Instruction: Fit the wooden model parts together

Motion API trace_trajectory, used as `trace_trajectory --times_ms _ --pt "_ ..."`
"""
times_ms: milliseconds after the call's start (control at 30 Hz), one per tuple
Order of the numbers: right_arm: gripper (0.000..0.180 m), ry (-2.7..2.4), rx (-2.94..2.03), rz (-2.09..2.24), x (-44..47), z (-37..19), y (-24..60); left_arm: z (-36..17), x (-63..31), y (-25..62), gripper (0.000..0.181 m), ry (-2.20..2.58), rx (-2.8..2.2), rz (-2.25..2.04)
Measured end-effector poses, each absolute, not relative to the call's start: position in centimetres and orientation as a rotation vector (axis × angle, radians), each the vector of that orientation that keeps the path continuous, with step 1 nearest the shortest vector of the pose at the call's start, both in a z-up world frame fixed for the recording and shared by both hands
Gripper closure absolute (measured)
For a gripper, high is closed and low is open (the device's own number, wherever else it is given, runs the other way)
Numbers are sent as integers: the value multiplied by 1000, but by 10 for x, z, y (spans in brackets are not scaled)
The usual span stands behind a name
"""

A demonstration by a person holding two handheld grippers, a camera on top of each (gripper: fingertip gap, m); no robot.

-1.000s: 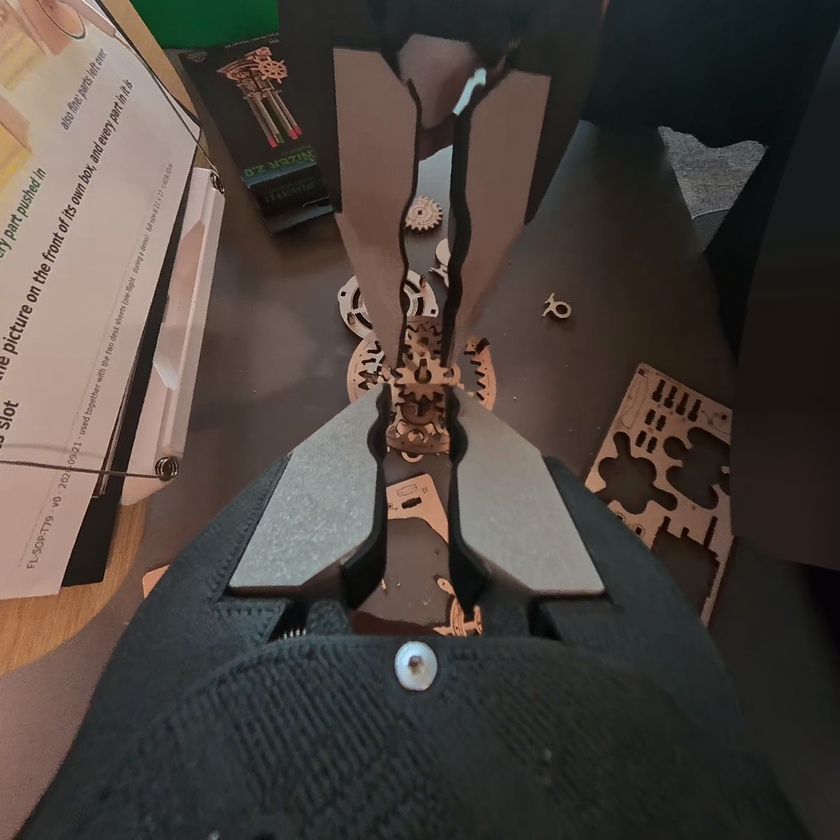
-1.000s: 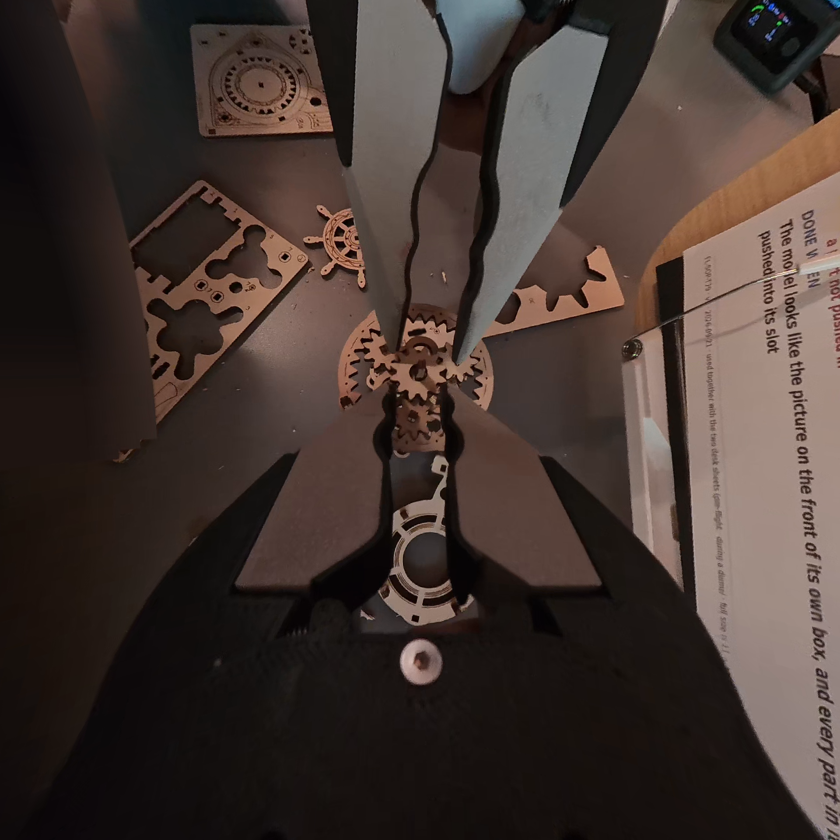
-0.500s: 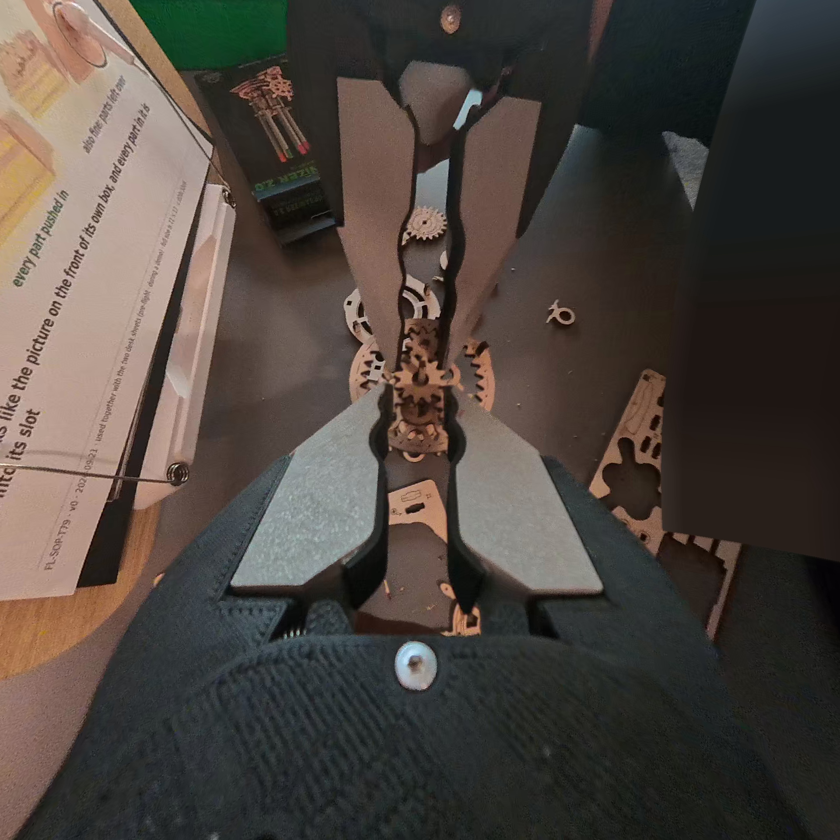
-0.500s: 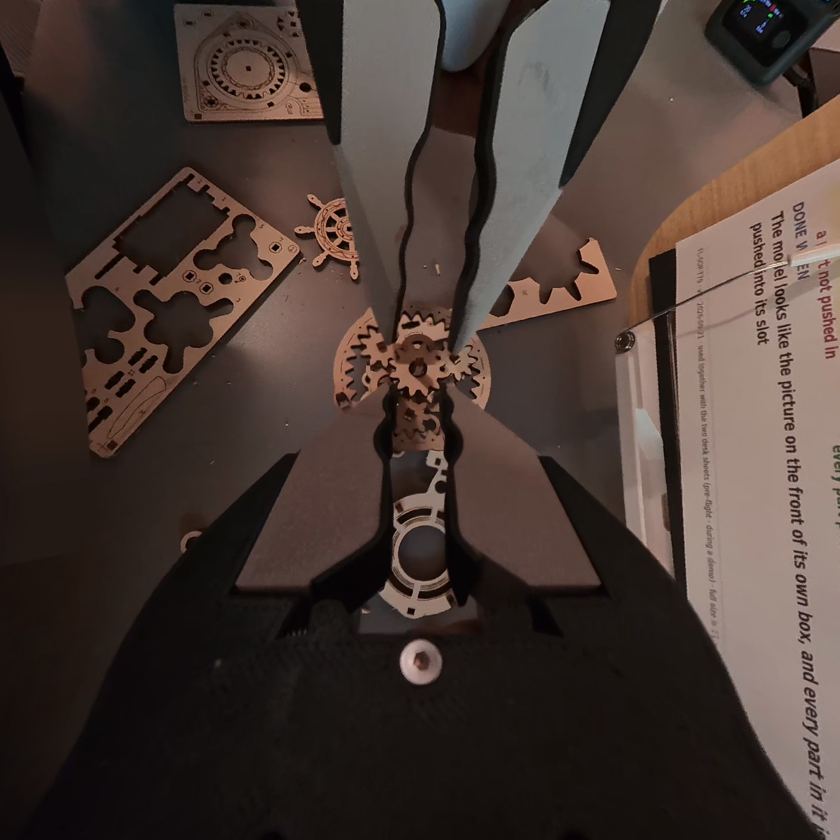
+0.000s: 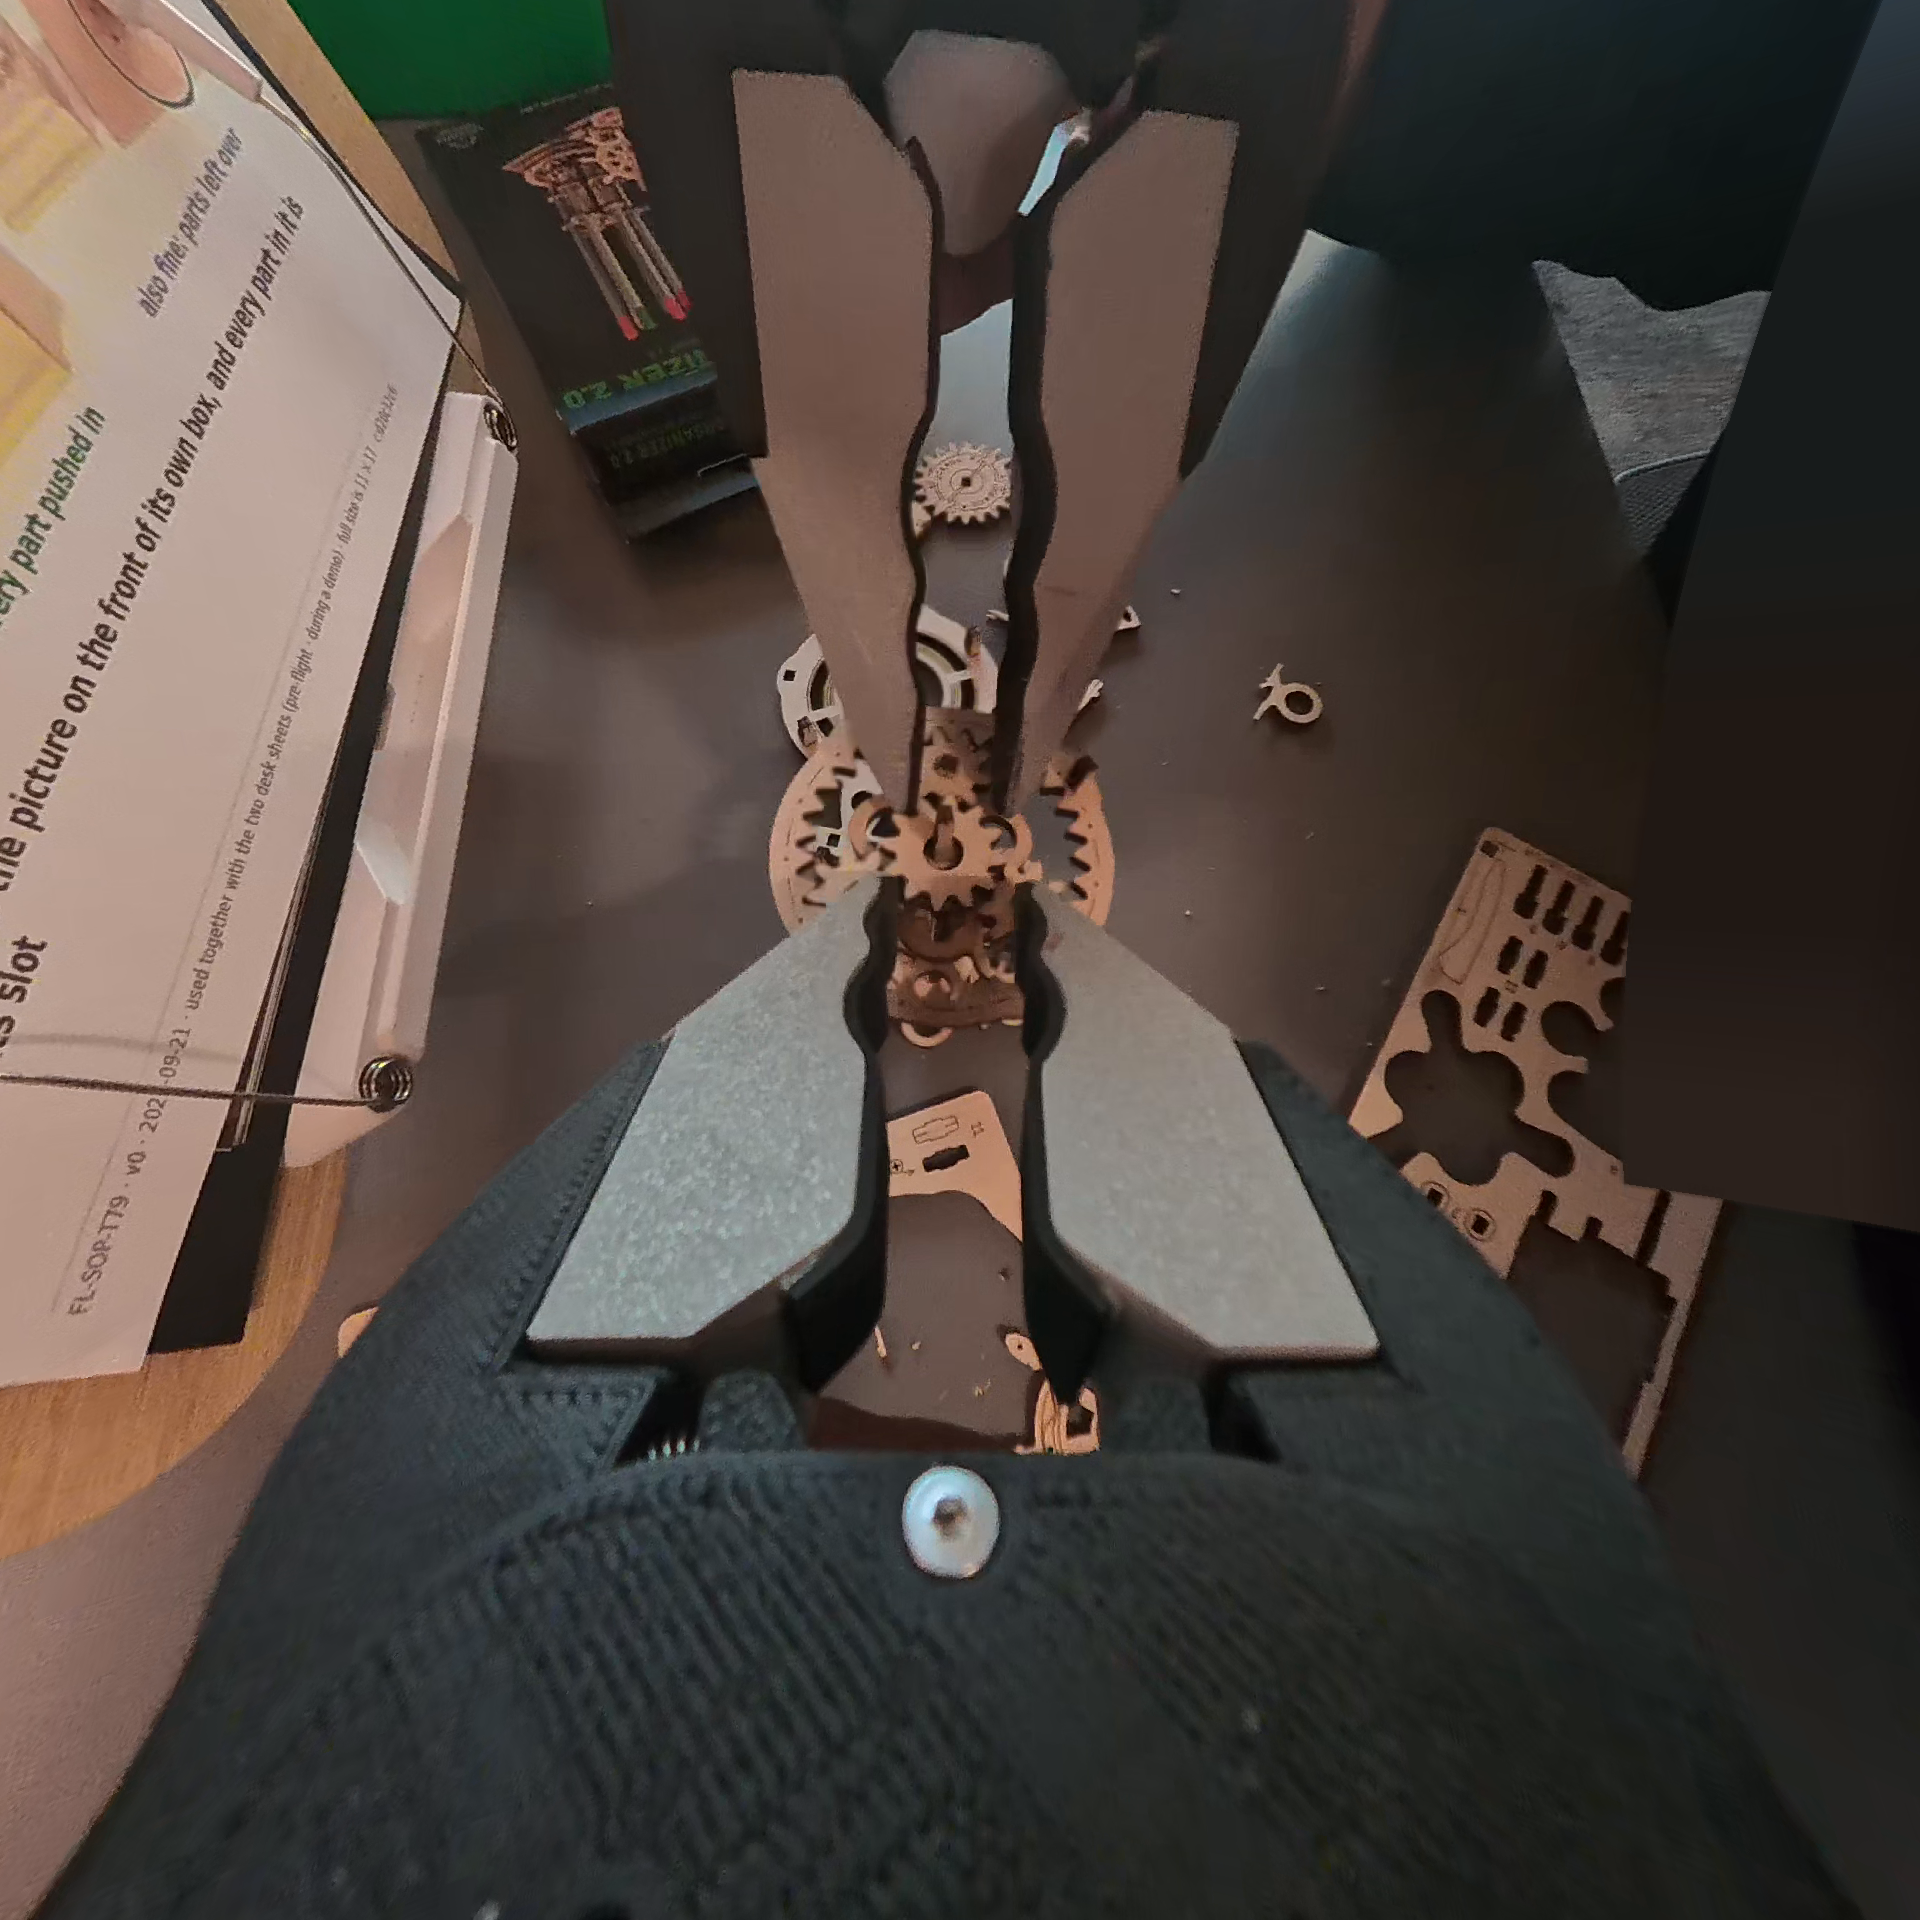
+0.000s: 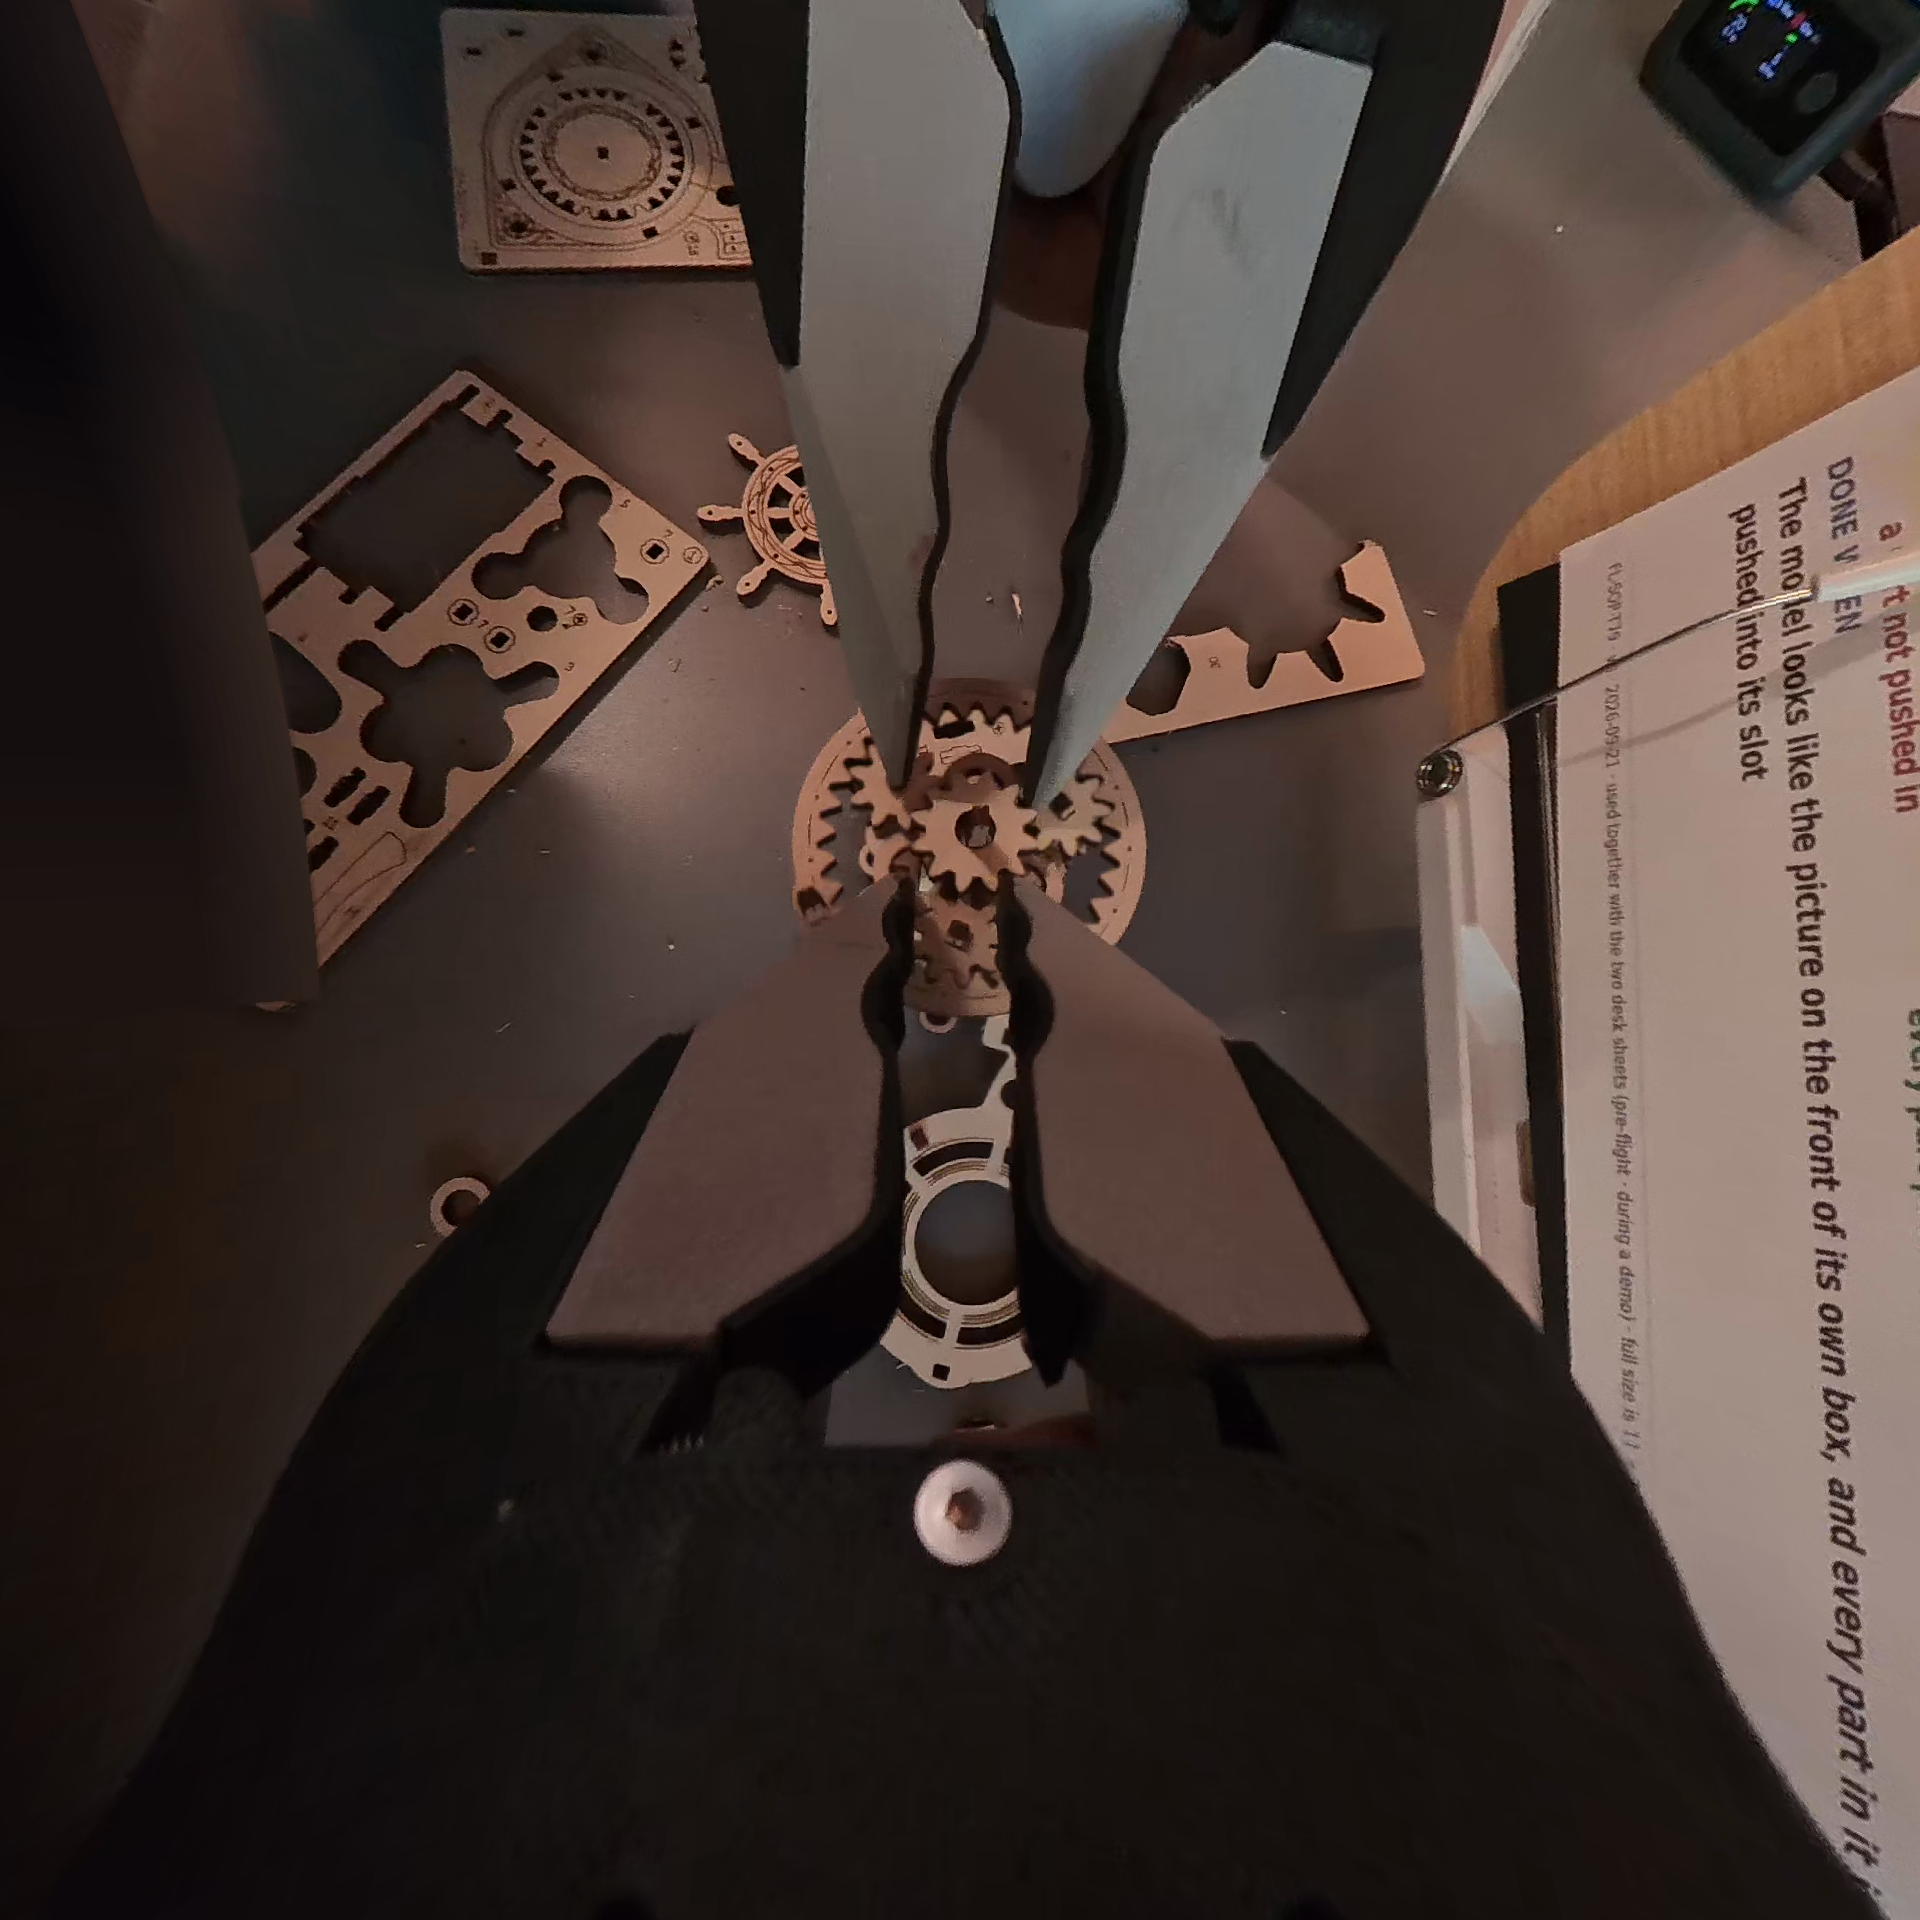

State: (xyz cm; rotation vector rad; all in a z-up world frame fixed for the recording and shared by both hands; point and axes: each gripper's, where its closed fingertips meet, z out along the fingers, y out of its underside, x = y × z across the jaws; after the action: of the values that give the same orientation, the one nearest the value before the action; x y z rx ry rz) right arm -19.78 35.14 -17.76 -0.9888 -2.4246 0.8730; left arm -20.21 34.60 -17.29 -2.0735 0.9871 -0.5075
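Observation:
A small wooden gear cluster (image 5: 945,847) sits over a toothed wooden ring (image 5: 1086,831) on the dark table. My left gripper (image 5: 954,914) is closed on the near side of the cluster. My right gripper (image 5: 956,805) reaches in from the far side, its tips closed on the same cluster. In the right wrist view the centre gear (image 6: 977,831) lies between my right gripper (image 6: 961,914) and the left gripper (image 6: 971,779), above the ring (image 6: 1122,862). The fingers hide whether the cluster rests on the ring.
Punched-out wooden sheets (image 6: 436,644) (image 5: 1507,1049) (image 6: 1278,644), an uncut sheet (image 6: 592,156), a ship's wheel (image 6: 779,520), a round frame part (image 6: 956,1247), a loose gear (image 5: 961,483) and a small hook piece (image 5: 1288,707) lie around. The model's box (image 5: 613,312), an instruction sheet (image 5: 125,582) and a screen device (image 6: 1766,73) stand nearby. My two grippers' fingertips are within a few centimetres of each other.
Both grippers stay closed on the gear cluster, tip to tip. The views shift only slightly, and the dark shape at the right of the left wrist view has drawn back.

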Motion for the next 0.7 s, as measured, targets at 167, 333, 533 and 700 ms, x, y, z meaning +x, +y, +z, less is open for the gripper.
trace_trajectory --times_ms 167,333,533,700 --pt "169 -2423 -994 849 -198 -179 354 -172 -202 349 163 966 -2071 -513" --pt "170 -2403 -994 847 -199 -174 356 -172 -200 350 164 964 -2063 -509" --pt "170 -2416 -1002 846 -198 -178 357 -172 -201 352 167 941 -2061 -520" --pt "170 -2422 -993 834 -196 -177 358 -172 -198 352 166 944 -2054 -525"
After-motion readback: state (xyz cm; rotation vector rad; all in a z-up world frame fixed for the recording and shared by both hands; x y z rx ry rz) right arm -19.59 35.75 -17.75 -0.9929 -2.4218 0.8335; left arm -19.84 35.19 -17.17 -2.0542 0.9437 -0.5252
